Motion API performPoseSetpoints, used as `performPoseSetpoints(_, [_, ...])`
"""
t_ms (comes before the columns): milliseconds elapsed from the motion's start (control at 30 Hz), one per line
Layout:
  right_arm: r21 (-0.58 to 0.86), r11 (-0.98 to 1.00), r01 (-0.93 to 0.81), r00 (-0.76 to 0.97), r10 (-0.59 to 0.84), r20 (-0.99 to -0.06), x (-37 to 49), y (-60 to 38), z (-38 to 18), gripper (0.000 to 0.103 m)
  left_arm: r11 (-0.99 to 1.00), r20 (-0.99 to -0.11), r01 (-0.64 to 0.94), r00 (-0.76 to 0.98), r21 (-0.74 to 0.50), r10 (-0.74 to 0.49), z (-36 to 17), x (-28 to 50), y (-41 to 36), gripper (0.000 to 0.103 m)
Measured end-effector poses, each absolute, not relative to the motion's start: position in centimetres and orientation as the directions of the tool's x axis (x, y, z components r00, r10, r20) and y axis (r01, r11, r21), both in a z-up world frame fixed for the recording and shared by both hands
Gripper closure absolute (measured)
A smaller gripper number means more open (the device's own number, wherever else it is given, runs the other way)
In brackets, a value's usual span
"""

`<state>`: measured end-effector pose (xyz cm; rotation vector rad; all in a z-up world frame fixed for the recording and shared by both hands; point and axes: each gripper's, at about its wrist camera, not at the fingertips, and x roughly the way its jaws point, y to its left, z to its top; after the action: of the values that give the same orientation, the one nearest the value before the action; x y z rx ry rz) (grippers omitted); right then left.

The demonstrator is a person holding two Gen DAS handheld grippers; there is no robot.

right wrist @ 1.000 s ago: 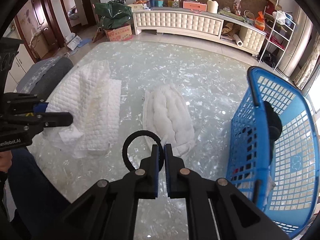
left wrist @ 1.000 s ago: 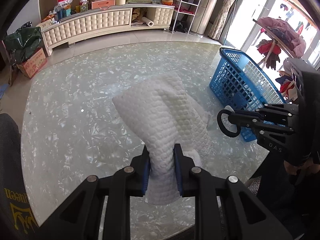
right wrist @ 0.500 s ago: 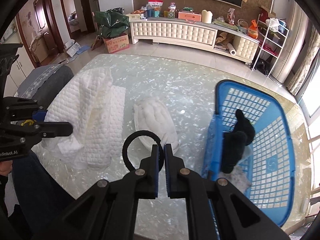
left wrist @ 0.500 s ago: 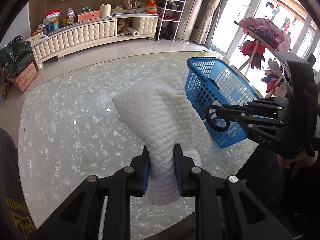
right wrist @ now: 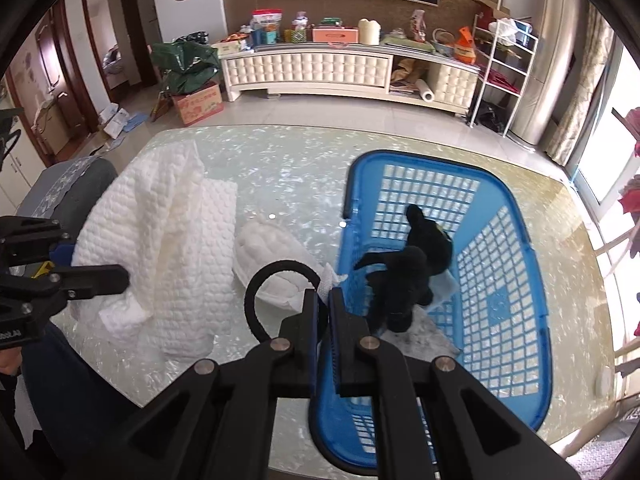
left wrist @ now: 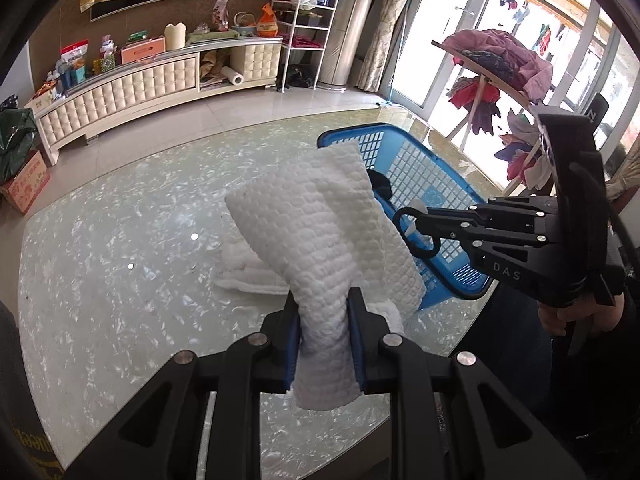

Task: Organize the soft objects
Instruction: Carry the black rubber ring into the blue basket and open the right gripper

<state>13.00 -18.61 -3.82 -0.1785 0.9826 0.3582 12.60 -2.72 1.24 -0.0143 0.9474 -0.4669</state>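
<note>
your left gripper [left wrist: 323,336] is clamped on a white quilted cloth [left wrist: 320,240], its pads pinching a bunched fold while the rest hangs above the pearly table [left wrist: 100,248]. at 3 o'clock in the left wrist view, your right gripper [right wrist: 323,312] sits fully closed on a black hair tie [right wrist: 272,288], the loop sticking out at 10 o'clock of its tips in its own view. a blue basket [right wrist: 520,320] stands on the table at 2 o'clock of the right gripper, a black plush toy [right wrist: 412,268] lying inside. a second white padded cloth [right wrist: 272,264] lies flat on the table between the held cloth and the basket.
</note>
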Motion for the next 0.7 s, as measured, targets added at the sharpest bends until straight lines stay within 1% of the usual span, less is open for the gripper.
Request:
performPoseSetpoints(133, [0.004,0.94,-0.342,0.507,0.188,-0.841,12.8,-19.2,-3.8,0.098,0.892,-0.774,0.397,0.488,-0.214,-0.403,1.2,13.0,-3.3,0.083])
performPoseSetpoints(367, [0.026,0.966,-0.258,0.479,0.151,-0.865,12.7,-19.9,-5.1,0.098,0.88,-0.782,0.425,0.467,-0.21,-0.412,0.7,13.2,-4.3,0.083])
performPoseSetpoints(600, [0.013,0.974,-0.228,0.456,0.118,-0.882,13.1,-20.5,-5.5,0.098,0.877,-0.786,0.43,0.456,-0.215,-0.417,0.6,13.7,-4.6,0.083])
performPoseSetpoints(667, [0.007,0.974,-0.225,0.449,0.11,-0.887,13.1,-20.6,-5.7,0.093,0.876,-0.788,0.432,0.454,-0.215,-0.417,0.6,13.7,-4.7,0.083])
performPoseSetpoints(700, [0.001,0.974,-0.225,0.447,0.104,-0.888,13.1,-20.7,-5.8,0.087,0.876,-0.788,0.431,0.453,-0.215,-0.417,0.5,13.7,-4.7,0.083])
